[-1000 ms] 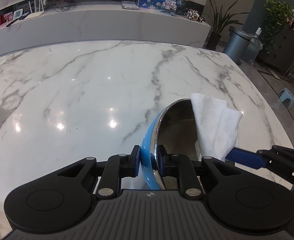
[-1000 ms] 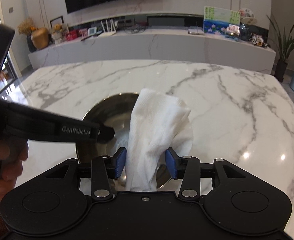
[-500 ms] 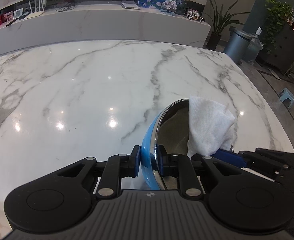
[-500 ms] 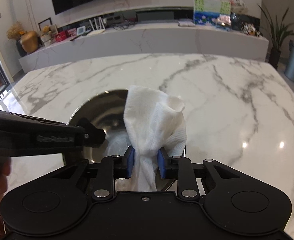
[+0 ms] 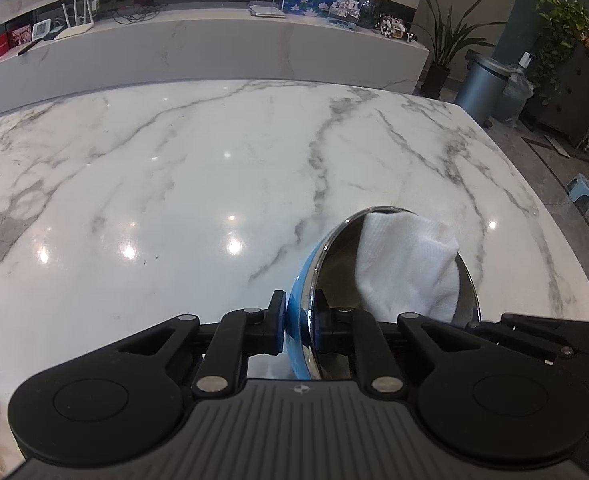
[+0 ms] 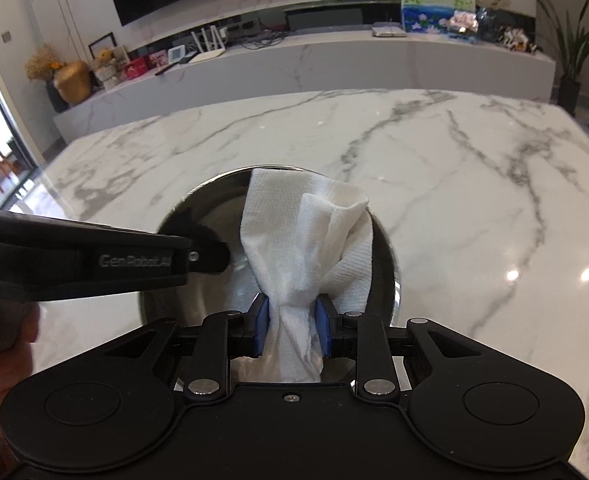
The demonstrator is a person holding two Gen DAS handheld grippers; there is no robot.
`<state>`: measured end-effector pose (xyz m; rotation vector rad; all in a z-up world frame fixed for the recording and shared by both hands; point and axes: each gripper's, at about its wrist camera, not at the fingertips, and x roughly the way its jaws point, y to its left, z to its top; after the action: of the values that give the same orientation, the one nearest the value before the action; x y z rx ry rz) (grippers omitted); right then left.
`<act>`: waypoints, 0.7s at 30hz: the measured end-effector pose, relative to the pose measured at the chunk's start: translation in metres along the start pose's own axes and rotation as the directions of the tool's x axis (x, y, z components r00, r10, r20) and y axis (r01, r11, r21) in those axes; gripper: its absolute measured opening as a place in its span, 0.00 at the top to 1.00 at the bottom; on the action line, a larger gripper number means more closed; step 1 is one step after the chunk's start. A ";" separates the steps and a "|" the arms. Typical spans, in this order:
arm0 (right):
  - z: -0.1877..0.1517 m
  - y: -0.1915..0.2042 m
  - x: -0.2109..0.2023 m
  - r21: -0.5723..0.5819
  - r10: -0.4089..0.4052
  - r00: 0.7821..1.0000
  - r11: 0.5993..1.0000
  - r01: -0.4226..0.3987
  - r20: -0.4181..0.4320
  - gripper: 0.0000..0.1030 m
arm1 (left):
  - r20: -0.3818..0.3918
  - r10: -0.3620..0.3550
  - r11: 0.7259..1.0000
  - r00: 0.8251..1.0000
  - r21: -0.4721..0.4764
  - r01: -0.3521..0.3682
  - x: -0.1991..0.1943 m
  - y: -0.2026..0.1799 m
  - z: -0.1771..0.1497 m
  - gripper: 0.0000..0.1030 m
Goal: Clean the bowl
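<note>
Gripping the bowl's wall, our left gripper (image 5: pixel 297 326) has one finger on the blue outside and the other inside the steel-lined bowl (image 5: pixel 302 304), holding it tipped on edge above the marble table (image 5: pixel 174 184) with its opening turned to our right. Our right gripper (image 6: pixel 292 330) is clamped on a bunched white paper towel (image 6: pixel 306 240), whose loose upper end fans out against the shiny interior, covering the right half of the bowl (image 6: pixel 210 216) in the right wrist view. We judge the wiping step to be in hand, with the towel against the far inner wall. Next we likely need to sweep the towel around the uncovered left side of the interior while the left grip holds firm against that push. Beyond the table runs a long marble counter (image 5: pixel 214 48).
</note>
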<state>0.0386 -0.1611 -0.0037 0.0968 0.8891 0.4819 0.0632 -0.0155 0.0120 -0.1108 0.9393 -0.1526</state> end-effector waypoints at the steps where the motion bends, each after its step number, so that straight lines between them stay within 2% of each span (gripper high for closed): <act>1: 0.000 0.001 0.000 0.005 0.032 0.999 0.999 -0.032 -0.007 0.77 | 0.000 -0.002 1.000 1.000 -0.001 0.002 0.000 0.000 0.000 0.90; 3: 0.000 0.004 0.001 -0.003 0.057 0.998 0.998 -0.057 -0.017 0.77 | 0.000 -0.002 1.000 1.000 0.000 0.002 0.000 0.000 0.000 0.90; 7: 0.000 0.010 0.002 -0.043 0.023 0.999 0.999 -0.024 -0.032 0.77 | -0.002 -0.002 1.000 1.000 0.001 0.002 0.000 0.000 0.000 0.90; 10: -0.001 0.010 0.002 -0.055 -0.027 0.999 0.998 0.024 -0.041 0.77 | -0.006 -0.002 1.000 1.000 0.006 0.002 0.000 -0.001 -0.001 0.91; 12: -0.002 0.016 0.002 -0.119 -0.086 0.996 0.990 0.081 -0.033 0.77 | -0.005 -0.001 1.000 1.000 0.007 0.001 0.000 -0.002 0.000 0.91; 14: -0.004 0.020 0.002 -0.154 -0.107 0.994 0.983 0.101 -0.027 0.77 | -0.004 -0.001 1.000 1.000 0.007 0.001 0.000 -0.002 0.000 0.92; 18: -0.005 0.018 0.003 -0.139 -0.097 0.995 0.986 0.092 -0.028 0.77 | 0.004 -0.010 1.000 1.000 0.006 0.010 -0.001 -0.004 0.000 0.91; 21: -0.005 0.011 0.002 -0.085 -0.073 0.997 0.994 0.071 -0.027 0.77 | 0.001 -0.032 0.999 0.999 -0.010 0.032 -0.002 -0.002 -0.001 0.87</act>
<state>0.0321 -0.1505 -0.0050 -0.0194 0.8978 0.4535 0.0604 -0.0169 0.0134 -0.1353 0.9378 -0.1773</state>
